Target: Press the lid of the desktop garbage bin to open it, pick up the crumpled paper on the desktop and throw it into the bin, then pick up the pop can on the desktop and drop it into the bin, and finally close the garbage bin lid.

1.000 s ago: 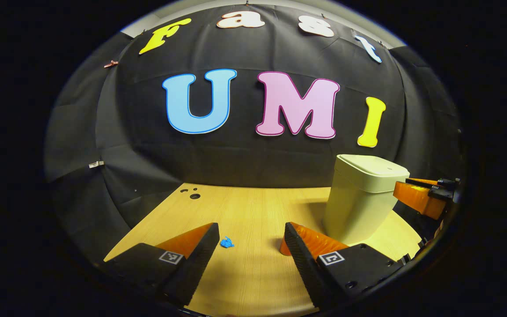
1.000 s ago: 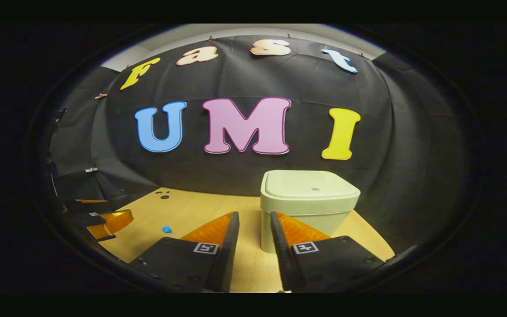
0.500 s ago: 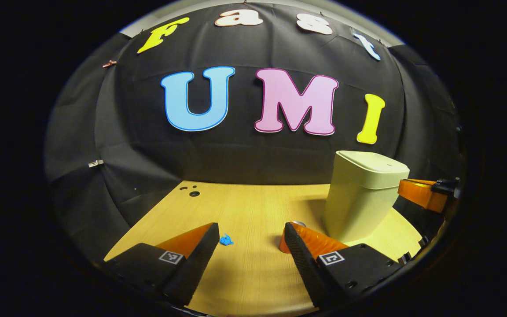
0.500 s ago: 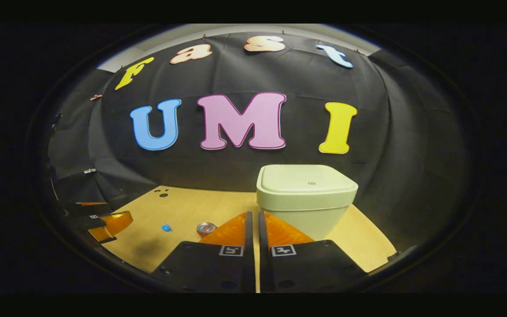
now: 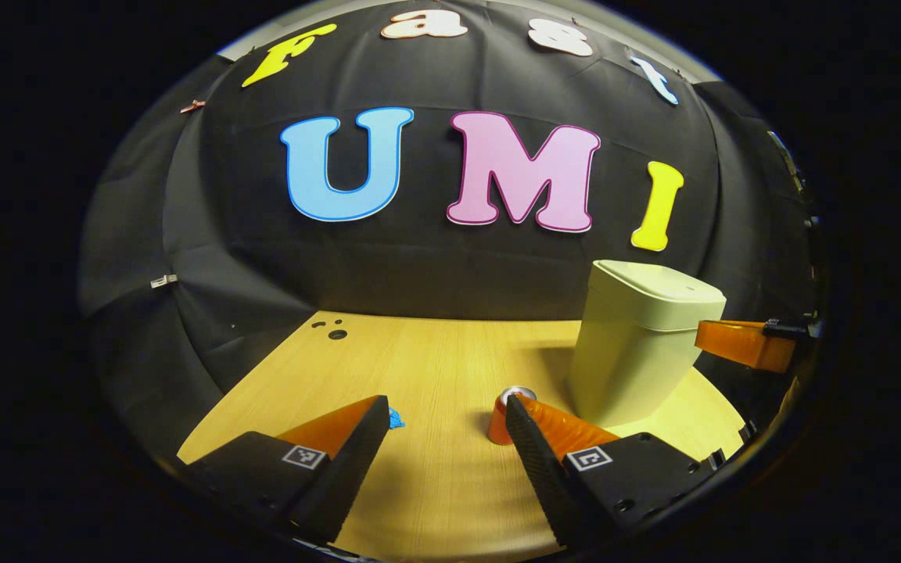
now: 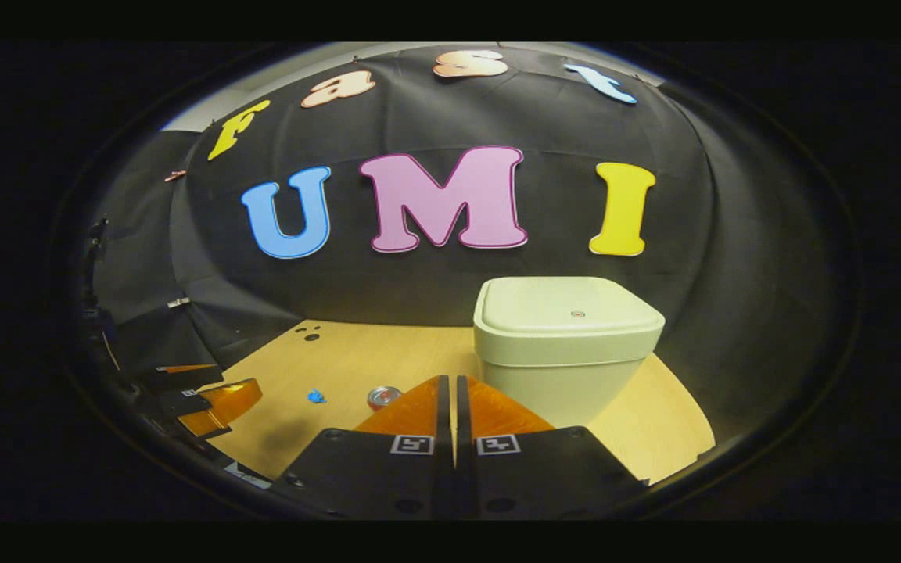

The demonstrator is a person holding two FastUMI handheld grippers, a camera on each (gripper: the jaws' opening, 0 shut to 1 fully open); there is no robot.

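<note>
Left gripper (image 5: 444, 422): its two fingers stand wide apart at the bottom of the left gripper view, holding nothing, above the wooden desktop (image 5: 435, 367).
Right gripper (image 6: 451, 391): its fingers are pressed together with barely a slit between them and nothing held; it points toward the front wall of the bin. In the left gripper view it shows at 3 o'clock, just beside the bin's right side.
Garbage bin (image 6: 568, 344): a pale, rounded square tub standing upright on the desktop, at 3 o'clock from centre in the right gripper view and at 4 o'clock in the left gripper view.
Bin lid (image 6: 568, 306): lies flat and closed on the bin, with a small round mark near its middle.
Crumpled paper (image 6: 315, 396): a small blue wad on the desktop, at 8 o'clock in the right gripper view, well apart from the bin; in the left gripper view it peeks out at the tip of the left-hand finger.
Pop can (image 6: 382, 396): stands upright on the desktop between the paper and the bin; in the left gripper view it sits just behind the tip of the right-hand finger, partly hidden by it.
</note>
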